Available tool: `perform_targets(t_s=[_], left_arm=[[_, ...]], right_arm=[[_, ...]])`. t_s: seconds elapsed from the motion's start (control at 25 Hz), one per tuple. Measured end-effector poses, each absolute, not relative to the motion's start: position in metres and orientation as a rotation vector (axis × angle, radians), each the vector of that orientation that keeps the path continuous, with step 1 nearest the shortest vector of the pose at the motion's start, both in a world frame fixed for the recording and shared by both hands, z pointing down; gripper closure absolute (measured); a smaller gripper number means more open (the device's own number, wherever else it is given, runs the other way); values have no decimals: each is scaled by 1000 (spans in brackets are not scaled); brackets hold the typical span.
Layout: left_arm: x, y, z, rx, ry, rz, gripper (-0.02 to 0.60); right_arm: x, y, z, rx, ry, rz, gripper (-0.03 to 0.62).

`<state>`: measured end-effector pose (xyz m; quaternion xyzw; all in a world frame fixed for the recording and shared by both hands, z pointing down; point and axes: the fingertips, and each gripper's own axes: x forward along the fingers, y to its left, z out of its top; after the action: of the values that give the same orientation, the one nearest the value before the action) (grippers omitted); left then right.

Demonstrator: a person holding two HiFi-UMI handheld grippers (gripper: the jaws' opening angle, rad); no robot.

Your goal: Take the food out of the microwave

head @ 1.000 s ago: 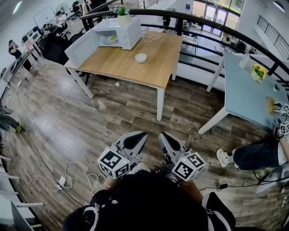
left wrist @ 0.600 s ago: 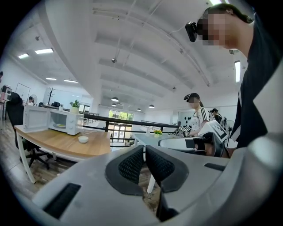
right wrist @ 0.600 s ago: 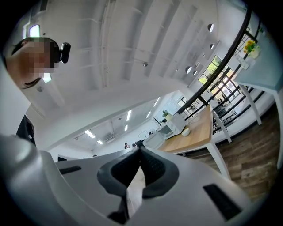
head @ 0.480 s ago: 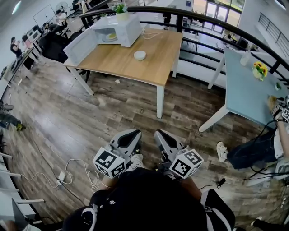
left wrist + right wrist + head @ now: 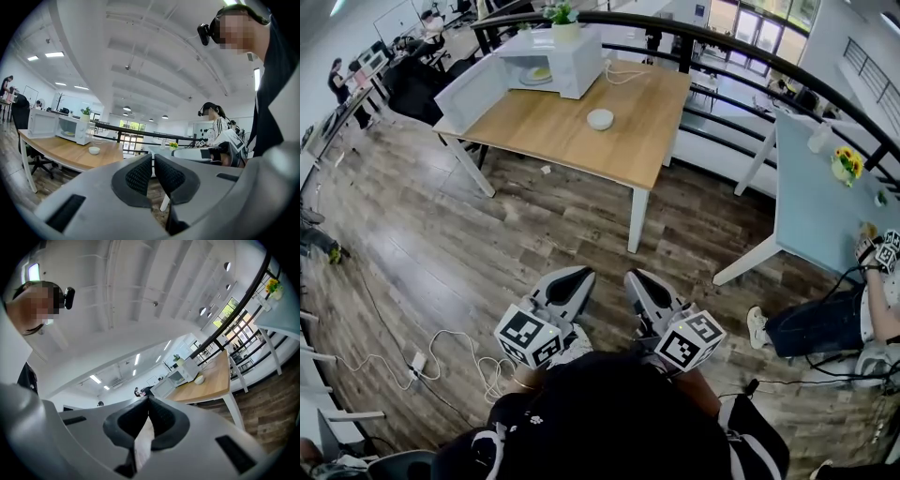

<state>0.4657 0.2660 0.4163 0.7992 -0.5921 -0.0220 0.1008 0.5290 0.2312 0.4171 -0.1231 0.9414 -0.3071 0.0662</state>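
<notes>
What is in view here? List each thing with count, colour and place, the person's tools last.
Boxy white microwave oven: one, white, door open, wooden table's far end.
Round plate of yellow food: one, inside the microwave.
Rectangular wooden table: one, light brown, ahead.
Small round white bowl: one, white, mid-table.
Green potted plant: one, atop the microwave.
Pale blue table: one, right side.
Yellow flowers in a vase: one bunch, on the blue table.
White floor cable: one, lower left.
Left tool: one, grey, jaws together, empty.
Right tool: one, grey, jaws together, empty.
</notes>
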Motion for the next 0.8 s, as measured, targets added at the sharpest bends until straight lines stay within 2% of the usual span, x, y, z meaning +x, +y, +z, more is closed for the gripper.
perform_targets(t_s=[0.8], left_arm=[[288, 211, 424, 2305, -1827, -126, 557]], right_arm=[[358, 172, 421, -357, 2938, -912, 592]])
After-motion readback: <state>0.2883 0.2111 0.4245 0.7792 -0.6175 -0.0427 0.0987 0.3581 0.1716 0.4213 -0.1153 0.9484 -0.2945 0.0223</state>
